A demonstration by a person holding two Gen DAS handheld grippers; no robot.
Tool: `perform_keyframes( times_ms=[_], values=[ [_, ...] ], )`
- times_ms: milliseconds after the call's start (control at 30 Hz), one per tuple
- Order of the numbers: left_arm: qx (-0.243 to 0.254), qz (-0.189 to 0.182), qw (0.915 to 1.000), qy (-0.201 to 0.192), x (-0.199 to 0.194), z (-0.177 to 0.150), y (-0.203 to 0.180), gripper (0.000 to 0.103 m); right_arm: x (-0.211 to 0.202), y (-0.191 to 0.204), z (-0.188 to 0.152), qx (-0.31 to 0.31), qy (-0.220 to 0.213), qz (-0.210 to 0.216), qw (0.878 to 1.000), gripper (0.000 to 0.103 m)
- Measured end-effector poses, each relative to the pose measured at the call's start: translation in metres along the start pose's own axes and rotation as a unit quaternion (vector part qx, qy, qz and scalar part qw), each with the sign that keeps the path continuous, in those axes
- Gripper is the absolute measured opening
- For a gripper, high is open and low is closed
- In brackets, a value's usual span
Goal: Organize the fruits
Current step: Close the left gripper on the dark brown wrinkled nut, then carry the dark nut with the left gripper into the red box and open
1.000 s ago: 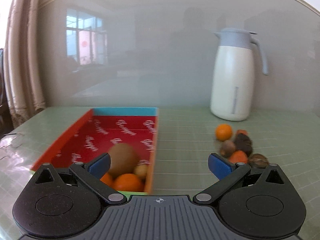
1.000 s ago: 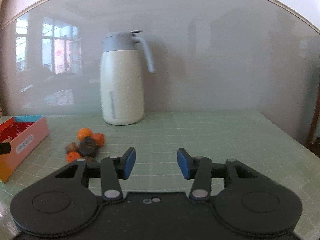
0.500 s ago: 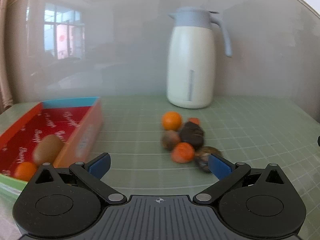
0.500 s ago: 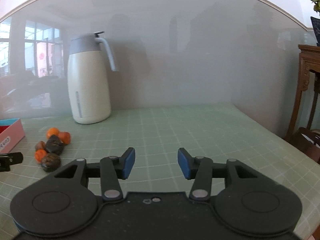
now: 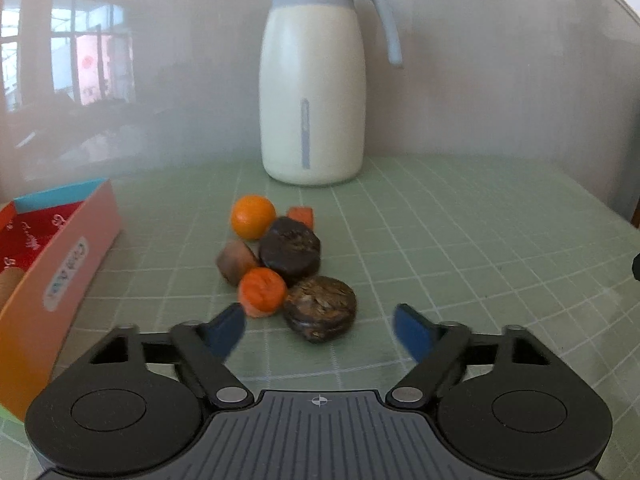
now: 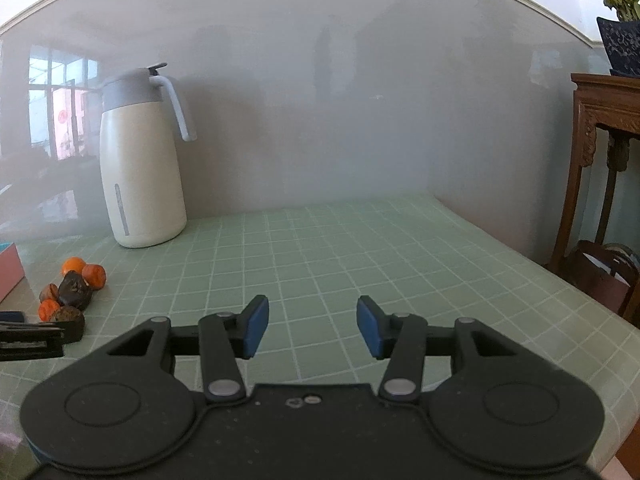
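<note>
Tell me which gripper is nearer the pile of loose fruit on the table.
Left. The left gripper sits open right in front of the fruit pile, fingers flanking its nearest piece. The right gripper is open over bare table, well off to the pile's right.

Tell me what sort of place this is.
Likely a home dining room: a table with a green checked cloth, a white jug standing on it, a carved wooden stand beside it, and loose fruits by a box.
</note>
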State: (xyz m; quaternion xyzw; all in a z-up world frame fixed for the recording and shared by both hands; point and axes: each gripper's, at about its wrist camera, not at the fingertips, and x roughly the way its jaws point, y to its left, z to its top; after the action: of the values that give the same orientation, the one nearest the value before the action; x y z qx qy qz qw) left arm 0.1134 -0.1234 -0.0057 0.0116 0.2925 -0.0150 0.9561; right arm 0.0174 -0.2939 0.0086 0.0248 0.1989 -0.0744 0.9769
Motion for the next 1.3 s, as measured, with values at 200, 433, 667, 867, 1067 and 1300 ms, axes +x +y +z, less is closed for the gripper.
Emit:
perform_keyframes(
  times_ms=[200,433,667,867,1067,1300],
  values=[
    [0.007,0.013,0.9998,0.01,0.008,0.006,-0.008,0.079,0.003,-0.002,-0.001,-0.001,0.005,-0.003,1.0,0.048],
    [0.018,0.014,0.9996,0.017,0.011,0.008,-0.011,0.044,0.005,0.002,0.0,-0.004,0.006,-0.004,1.0,0.048],
    [0.021,0.008,0.9997,0.01,0.005,0.004,-0.008,0.044,0.013,-0.004,0.0,0.016,0.017,-0.016,1.0,0.049],
    [0.022,0.005,0.9997,0.002,-0.005,0.004,-0.004,0.044,0.019,-0.012,0.0,0.036,0.027,-0.037,0.998,0.049],
    [0.023,0.002,0.9996,-0.017,-0.016,0.006,0.0,0.044,0.021,-0.027,0.0,0.069,0.034,-0.06,0.995,0.049],
    [0.016,0.015,0.999,-0.039,-0.03,0.012,0.02,0.044,0.023,-0.024,0.003,0.085,0.039,-0.053,0.994,0.049]
  ],
)
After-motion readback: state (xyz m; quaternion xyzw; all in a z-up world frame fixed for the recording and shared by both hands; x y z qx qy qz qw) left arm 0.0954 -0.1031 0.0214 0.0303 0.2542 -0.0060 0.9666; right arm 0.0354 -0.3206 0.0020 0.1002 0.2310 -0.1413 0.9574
